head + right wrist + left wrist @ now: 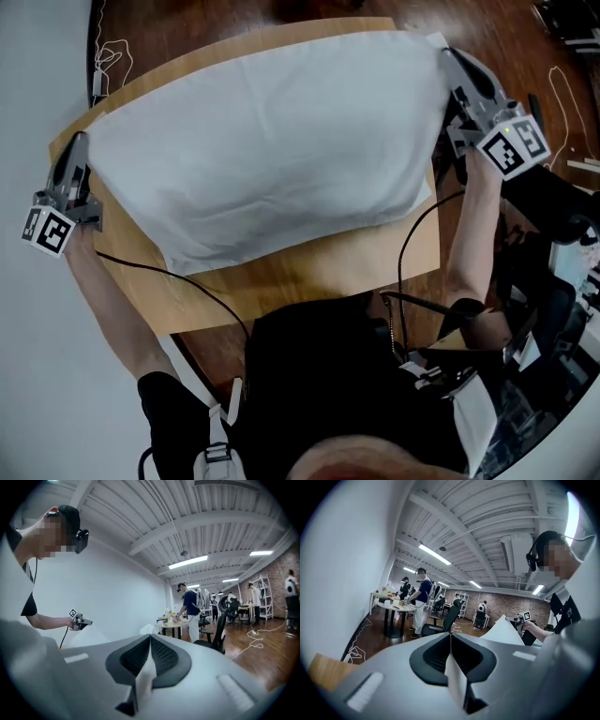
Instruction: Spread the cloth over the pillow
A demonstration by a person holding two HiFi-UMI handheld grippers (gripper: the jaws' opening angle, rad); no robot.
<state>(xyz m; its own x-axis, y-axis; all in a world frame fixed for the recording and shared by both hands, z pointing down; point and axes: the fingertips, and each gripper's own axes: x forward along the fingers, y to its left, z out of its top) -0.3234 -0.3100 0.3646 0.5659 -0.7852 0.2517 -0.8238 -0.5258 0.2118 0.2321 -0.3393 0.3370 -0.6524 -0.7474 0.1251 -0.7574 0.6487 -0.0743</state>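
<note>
On the wooden table [309, 281] we hold the white cloth [262, 141] spread out — left gripper [79, 142] and right gripper [448, 58] each clamped on a corner.

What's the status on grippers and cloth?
Left gripper shut on a cloth corner. Right gripper shut on the other end. Cloth stretched between them over the table. Pillow not visible; no obstruction seen.
</note>
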